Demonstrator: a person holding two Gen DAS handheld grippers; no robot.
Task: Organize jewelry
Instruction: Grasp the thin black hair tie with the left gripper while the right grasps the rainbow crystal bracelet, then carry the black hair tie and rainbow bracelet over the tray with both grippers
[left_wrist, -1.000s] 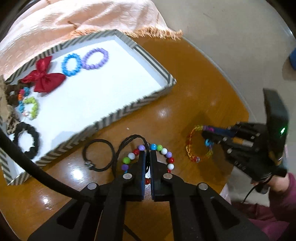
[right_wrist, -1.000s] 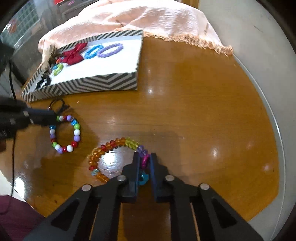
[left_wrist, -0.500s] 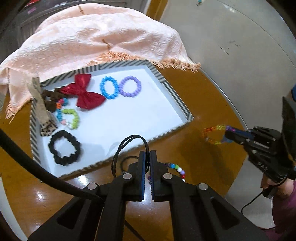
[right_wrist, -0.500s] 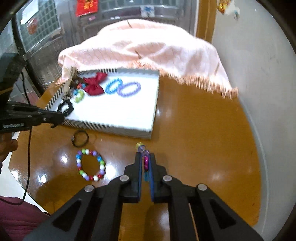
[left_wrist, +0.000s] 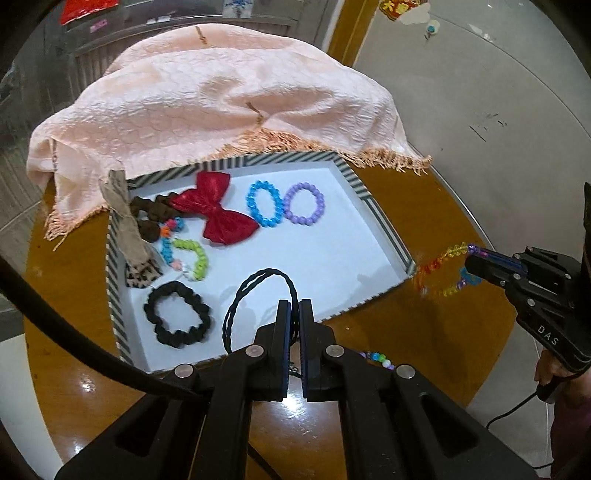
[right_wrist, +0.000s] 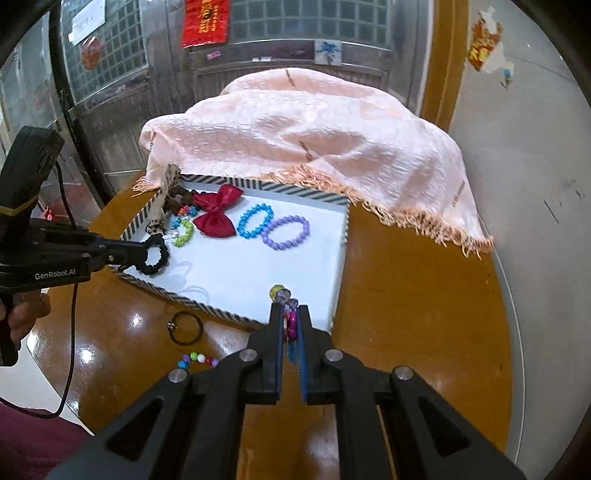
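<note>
My left gripper (left_wrist: 294, 308) is shut on a thin black twisted hair tie (left_wrist: 255, 291) and holds it above the near edge of the striped tray (left_wrist: 384, 221). My right gripper (right_wrist: 289, 312) is shut on a rainbow crystal bracelet (right_wrist: 290, 317), lifted at the tray's (right_wrist: 341, 266) near right corner; the bracelet also shows in the left wrist view (left_wrist: 439, 269). The tray holds a red bow (left_wrist: 218, 212), blue (left_wrist: 263, 203) and purple (left_wrist: 303, 203) bead bracelets, a green bracelet (left_wrist: 192, 258) and a black scrunchie (left_wrist: 177, 314).
A colourful bead bracelet (right_wrist: 197, 359) and a thin black ring tie (right_wrist: 186, 326) lie on the round wooden table (right_wrist: 424, 314) in front of the tray. A peach fringed cloth (left_wrist: 221, 96) drapes over something behind the tray.
Both grippers have lifted from the table: the left with the black twisted tie, now over the tray's near edge; the right with the rainbow bracelet, now at the tray's corner.
</note>
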